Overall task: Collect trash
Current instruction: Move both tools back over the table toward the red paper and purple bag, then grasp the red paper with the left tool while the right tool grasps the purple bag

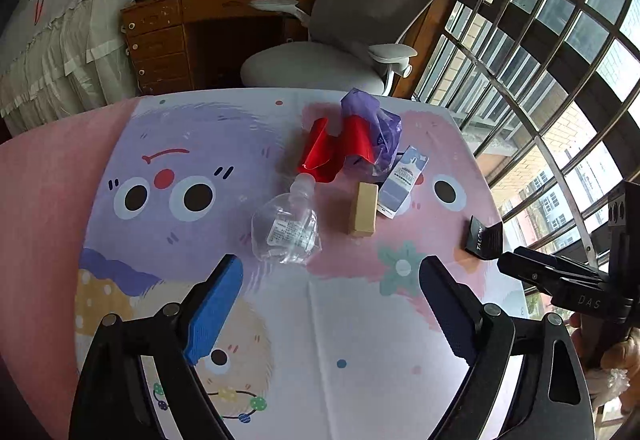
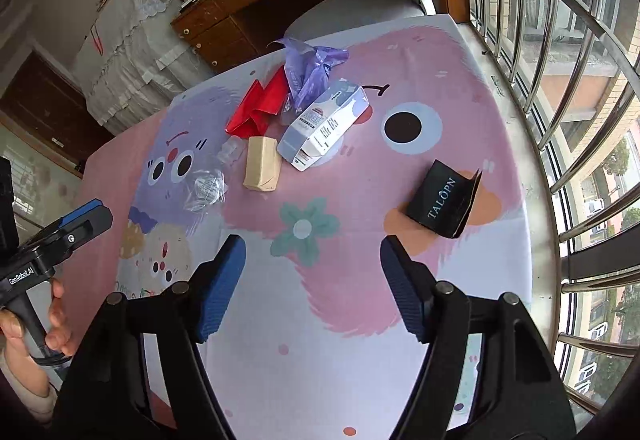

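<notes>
Trash lies on a cartoon-print tablecloth (image 1: 352, 320) (image 2: 320, 320): a crushed clear plastic bottle (image 1: 286, 226) (image 2: 206, 188), a tan box (image 1: 363, 209) (image 2: 262, 164), a blue-white carton (image 1: 402, 186) (image 2: 324, 124), red wrapping (image 1: 332, 148) (image 2: 260, 106), a purple plastic bag (image 1: 374, 122) (image 2: 310, 70) and a black "TALOPN" wrapper (image 1: 484, 238) (image 2: 444, 200). My left gripper (image 1: 332, 300) is open just short of the bottle, holding nothing. My right gripper (image 2: 312, 280) is open and empty, the black wrapper ahead to its right. Each gripper shows at the edge of the other's view.
A grey office chair (image 1: 360, 28) stands behind the table's far edge, with a wooden desk (image 1: 192, 24) beyond it. A barred window (image 2: 580, 80) runs along the table's right side. A person's hand (image 2: 36, 324) grips the left handle.
</notes>
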`<act>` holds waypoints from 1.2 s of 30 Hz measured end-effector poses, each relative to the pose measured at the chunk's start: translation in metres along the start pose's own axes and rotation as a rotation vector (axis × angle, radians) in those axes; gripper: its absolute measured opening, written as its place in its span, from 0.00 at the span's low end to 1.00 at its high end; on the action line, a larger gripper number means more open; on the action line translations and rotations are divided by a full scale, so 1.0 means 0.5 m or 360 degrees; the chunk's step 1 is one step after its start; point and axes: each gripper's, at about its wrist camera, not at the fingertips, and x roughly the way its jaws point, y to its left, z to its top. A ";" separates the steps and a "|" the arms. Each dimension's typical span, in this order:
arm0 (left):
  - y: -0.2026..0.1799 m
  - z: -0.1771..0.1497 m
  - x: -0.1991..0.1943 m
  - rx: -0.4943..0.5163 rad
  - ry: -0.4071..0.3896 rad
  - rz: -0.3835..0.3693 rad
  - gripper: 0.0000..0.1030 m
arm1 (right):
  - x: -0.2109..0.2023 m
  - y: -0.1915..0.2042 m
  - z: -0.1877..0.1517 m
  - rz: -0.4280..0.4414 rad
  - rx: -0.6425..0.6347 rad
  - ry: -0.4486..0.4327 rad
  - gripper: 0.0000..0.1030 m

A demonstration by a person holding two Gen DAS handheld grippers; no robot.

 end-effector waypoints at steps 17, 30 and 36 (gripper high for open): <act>-0.004 0.230 0.356 -0.0030 0.0300 0.0033 0.88 | 0.326 -0.001 0.339 0.0099 -0.0017 0.0061 0.63; -0.003 0.259 0.451 -0.0016 0.0389 -0.0006 0.88 | 0.456 0.000 0.391 0.0057 -0.0142 0.0198 0.14; -0.023 0.280 0.516 -0.0066 0.0490 -0.0010 0.88 | 0.439 -0.024 0.371 0.0041 -0.0120 0.0185 0.08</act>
